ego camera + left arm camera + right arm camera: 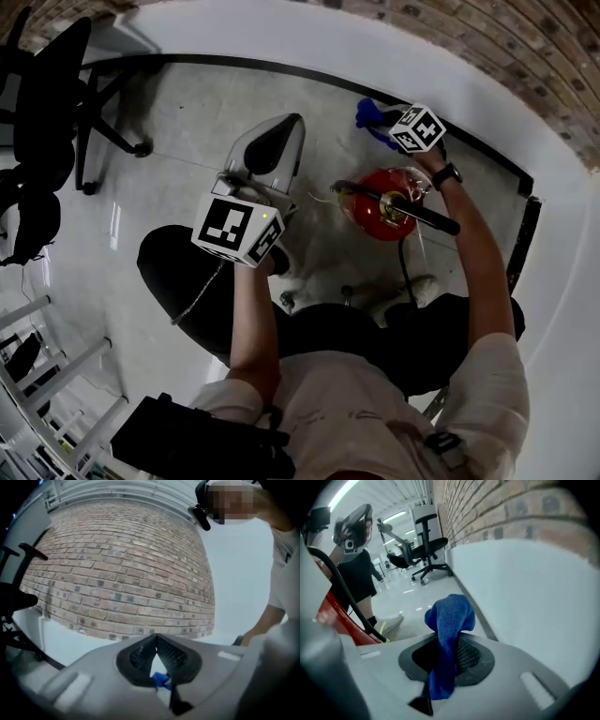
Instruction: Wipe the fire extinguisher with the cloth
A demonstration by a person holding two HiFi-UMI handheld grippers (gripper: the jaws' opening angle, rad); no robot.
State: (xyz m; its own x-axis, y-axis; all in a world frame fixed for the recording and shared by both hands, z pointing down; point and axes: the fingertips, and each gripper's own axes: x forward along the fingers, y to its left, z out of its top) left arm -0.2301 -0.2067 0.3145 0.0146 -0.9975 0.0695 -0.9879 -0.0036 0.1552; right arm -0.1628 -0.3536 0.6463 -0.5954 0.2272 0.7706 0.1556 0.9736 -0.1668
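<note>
At the far left an office chair (47, 103) stands well apart from the work, so you can ignore it. Your left gripper (156, 639) is raised and faces the brick wall (117, 564). Its jaws are clenched tip to tip on nothing (a small blue bit shows at their root, and I cannot tell what it is).

To its right the fire extinguisher (380, 214) stands on the floor close in front of your legs. You see it from above, so I judge its long axis to be upright. A black hose (412, 211) lies across its top and is the one thing the cloth could snag on.

Further right and toward the wall, your right gripper (449, 641) is grasping the blue cloth (450, 616), which bunches above the jaws and trails below them. This hand is the nearer one, just beyond the extinguisher. Its jaws, though, point along the white base of the wall, and the red body sits off at the left edge of the right gripper view. The coming move probably needs you to turn the cloth left and down onto the cylinder.
</note>
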